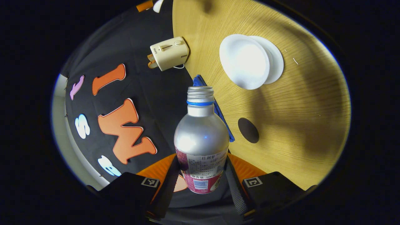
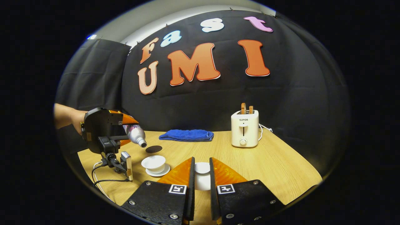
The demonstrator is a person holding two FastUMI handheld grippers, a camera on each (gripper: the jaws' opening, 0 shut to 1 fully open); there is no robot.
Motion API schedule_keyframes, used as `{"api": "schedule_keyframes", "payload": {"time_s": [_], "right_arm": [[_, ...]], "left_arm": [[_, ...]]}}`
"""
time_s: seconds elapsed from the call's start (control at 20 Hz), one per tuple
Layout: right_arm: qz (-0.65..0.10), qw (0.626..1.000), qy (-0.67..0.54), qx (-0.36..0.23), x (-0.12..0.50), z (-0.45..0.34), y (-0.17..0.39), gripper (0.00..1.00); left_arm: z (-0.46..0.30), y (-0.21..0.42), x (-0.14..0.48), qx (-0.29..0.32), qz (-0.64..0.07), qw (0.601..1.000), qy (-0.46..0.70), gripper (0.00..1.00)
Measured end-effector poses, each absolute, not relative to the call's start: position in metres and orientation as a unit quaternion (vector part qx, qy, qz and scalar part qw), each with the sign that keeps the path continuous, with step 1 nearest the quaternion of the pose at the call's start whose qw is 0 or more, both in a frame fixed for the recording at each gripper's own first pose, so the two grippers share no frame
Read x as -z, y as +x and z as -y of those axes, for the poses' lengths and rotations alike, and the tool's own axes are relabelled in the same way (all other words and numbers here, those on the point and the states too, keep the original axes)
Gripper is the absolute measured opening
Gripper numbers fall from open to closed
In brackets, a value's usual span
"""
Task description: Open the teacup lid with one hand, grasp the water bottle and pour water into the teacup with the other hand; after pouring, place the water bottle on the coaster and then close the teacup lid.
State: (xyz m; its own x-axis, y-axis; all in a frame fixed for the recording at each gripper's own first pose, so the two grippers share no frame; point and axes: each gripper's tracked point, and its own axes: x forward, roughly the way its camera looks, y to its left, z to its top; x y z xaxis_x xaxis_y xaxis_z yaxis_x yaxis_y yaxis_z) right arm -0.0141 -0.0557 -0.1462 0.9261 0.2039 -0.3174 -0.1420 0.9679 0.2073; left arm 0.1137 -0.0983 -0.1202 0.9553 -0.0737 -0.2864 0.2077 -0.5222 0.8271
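Observation:
A silver water bottle [image 1: 201, 137] with an open neck and a blue ring sits between the fingers of my left gripper [image 1: 201, 162], which is shut on its labelled body. Beyond its mouth the white teacup [image 1: 243, 61] stands uncovered on its saucer [image 1: 276, 59]. From the right gripper view the bottle [image 2: 136, 133] is tilted, mouth down, above and left of the teacup [image 2: 153, 162]; no stream shows. My right gripper [image 2: 202, 165] is shut on the white teacup lid [image 2: 202, 176], held above the table. A dark round coaster [image 2: 153, 149] lies just behind the cup.
A folded blue cloth [image 2: 187, 135] lies at the back of the wooden table [image 2: 275, 165]. A cream toaster [image 2: 244, 128] with toast stands at the back right, its cord trailing behind. A person's forearm [image 2: 64, 116] holds the left gripper, and a cable [image 2: 103, 180] hangs from it.

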Motion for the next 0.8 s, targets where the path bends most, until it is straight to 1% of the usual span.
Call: {"api": "schedule_keyframes", "payload": {"time_s": [0.2, 0.35, 0.4, 0.65, 0.7, 0.75, 0.8], "right_arm": [[-0.167, 0.977, 0.09, -0.095, 0.145, 0.053, -0.015, 0.22], [-0.166, 0.978, 0.086, -0.096, 0.146, 0.053, -0.014, 0.22], [-0.166, 0.978, 0.085, -0.097, 0.146, 0.052, -0.014, 0.22], [-0.163, 0.978, 0.082, -0.1, 0.147, 0.051, -0.012, 0.22], [-0.163, 0.978, 0.083, -0.1, 0.147, 0.05, -0.012, 0.22], [-0.162, 0.978, 0.084, -0.101, 0.146, 0.05, -0.011, 0.22], [-0.162, 0.978, 0.083, -0.1, 0.148, 0.05, -0.011, 0.22]], "left_arm": [[0.103, 0.115, 0.109, 0.133, -0.024, 0.468, 0.873, 0.86], [0.106, 0.115, 0.102, 0.128, -0.015, 0.455, 0.881, 0.8], [0.106, 0.116, 0.101, 0.127, -0.014, 0.452, 0.883, 0.83], [0.105, 0.118, 0.088, 0.116, -0.007, 0.441, 0.89, 0.83], [0.106, 0.118, 0.085, 0.115, -0.006, 0.439, 0.891, 0.86], [0.106, 0.118, 0.081, 0.111, -0.004, 0.438, 0.892, 0.83], [0.106, 0.119, 0.078, 0.11, -0.002, 0.436, 0.893, 0.83]]}}
